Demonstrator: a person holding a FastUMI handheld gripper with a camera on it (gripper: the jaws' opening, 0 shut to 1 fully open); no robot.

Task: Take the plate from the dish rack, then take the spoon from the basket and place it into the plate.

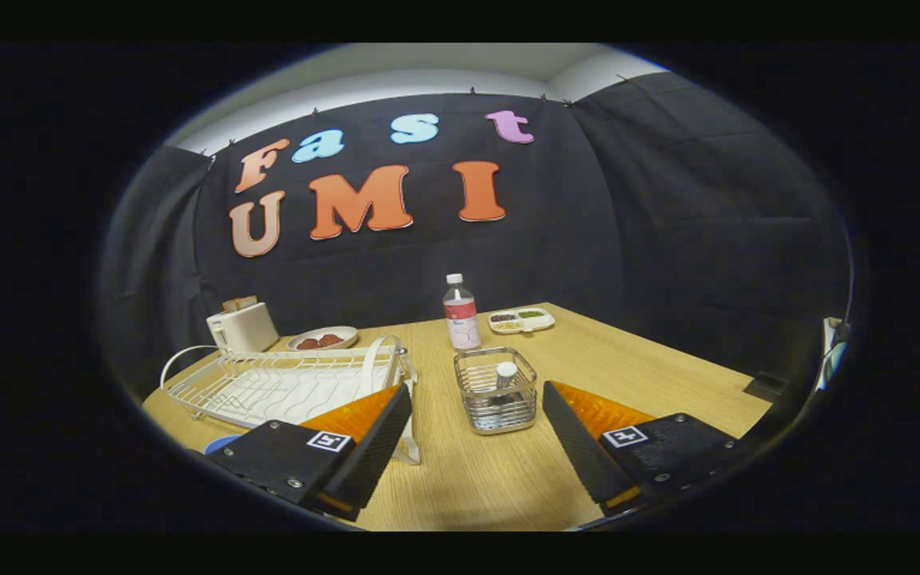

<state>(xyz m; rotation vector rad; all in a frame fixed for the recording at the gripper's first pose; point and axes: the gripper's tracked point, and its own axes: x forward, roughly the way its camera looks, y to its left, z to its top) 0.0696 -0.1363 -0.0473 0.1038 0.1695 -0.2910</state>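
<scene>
Gripper view: hand-held gripper spread wide above the desk

The hand-held gripper (476,447) is released, its two fingers far apart and holding nothing. Just ahead, between the fingers, stands a wire basket (497,390) on the wooden desk (636,375); a white-topped piece stands inside it, but I cannot tell if it is the spoon. To the left, partly behind the left finger, lies the white dish rack (276,383), with a pale flat shape in it that may be the plate. Beyond the rack are a toaster (242,327) and a dish (323,339) with red food. Beyond the basket stand a bottle (461,313) and a divided tray (521,320).
</scene>
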